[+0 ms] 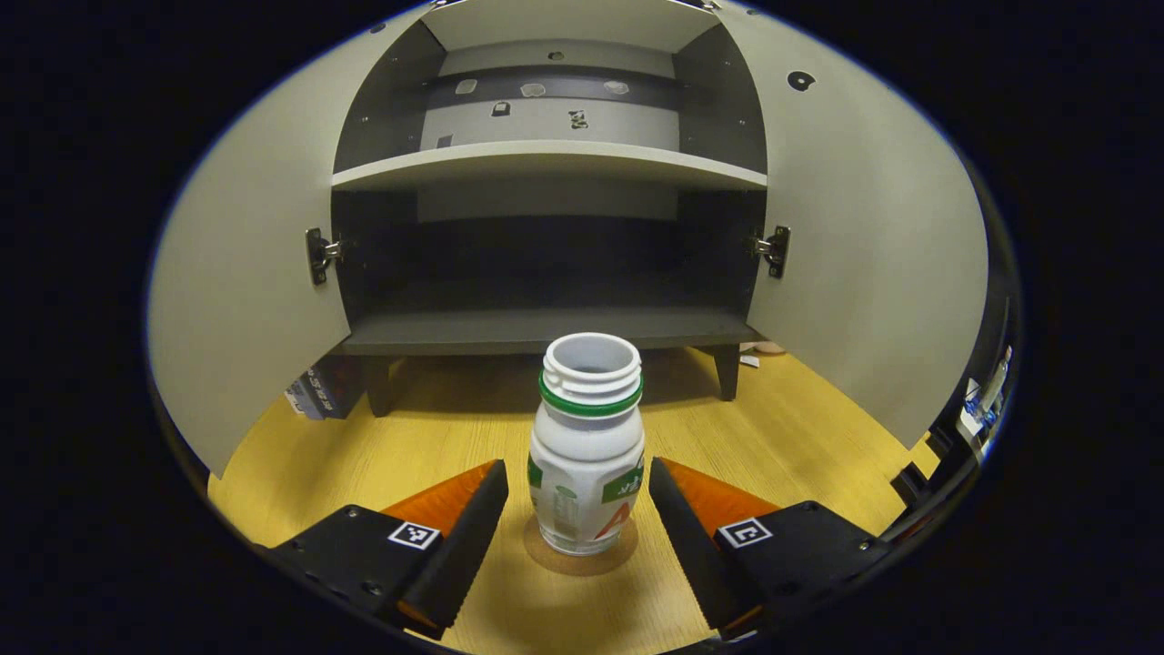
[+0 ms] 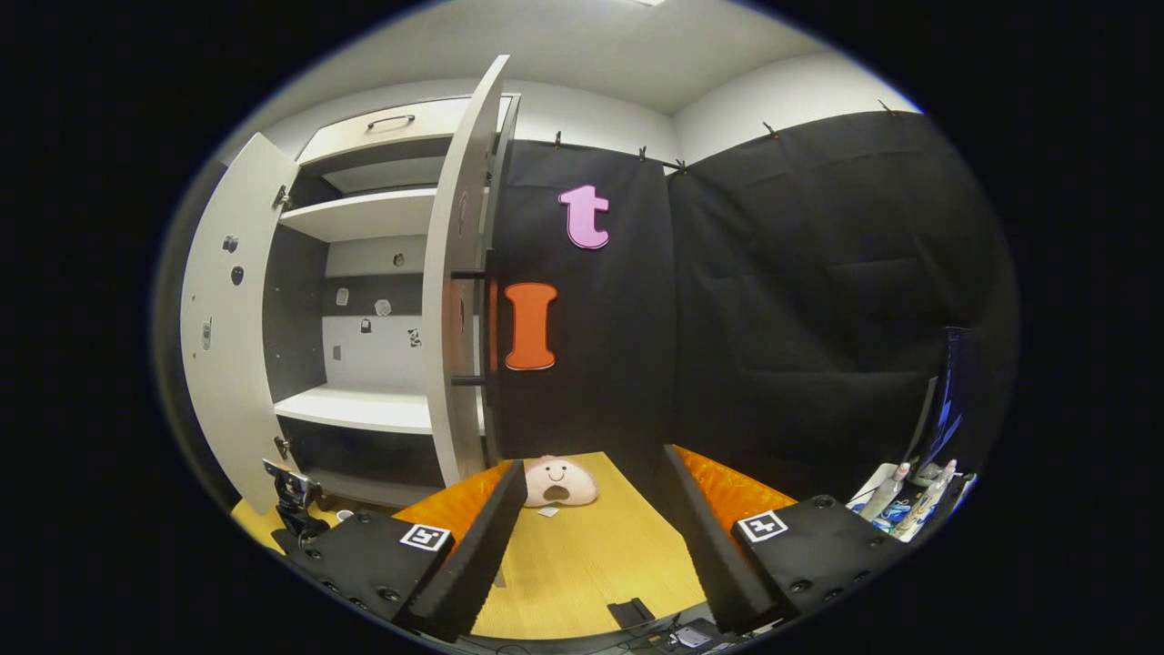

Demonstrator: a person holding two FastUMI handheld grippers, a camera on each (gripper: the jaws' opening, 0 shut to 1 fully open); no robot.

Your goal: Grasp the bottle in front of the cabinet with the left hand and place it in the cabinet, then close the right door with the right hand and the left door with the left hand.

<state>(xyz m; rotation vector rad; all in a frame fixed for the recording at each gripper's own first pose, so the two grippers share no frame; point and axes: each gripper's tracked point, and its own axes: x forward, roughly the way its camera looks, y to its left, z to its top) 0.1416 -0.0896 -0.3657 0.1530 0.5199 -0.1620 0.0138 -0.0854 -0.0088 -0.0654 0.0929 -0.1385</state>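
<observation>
Between the left gripper's (image 1: 578, 509) open jaws stands the bottle (image 1: 587, 446), untouched; right gripper (image 2: 591, 537) open too.

bottle (image 1: 587, 446) label, lower centre | green/red print, can't read it | my finger tags: square codes, no text

One bottle (image 1: 587, 446), two doors (image 1: 245, 273).

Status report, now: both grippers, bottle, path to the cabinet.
Left gripper open, fingers flanking bottle, no contact. Right gripper open, empty. Both cabinet doors open, path unobstructed.
</observation>
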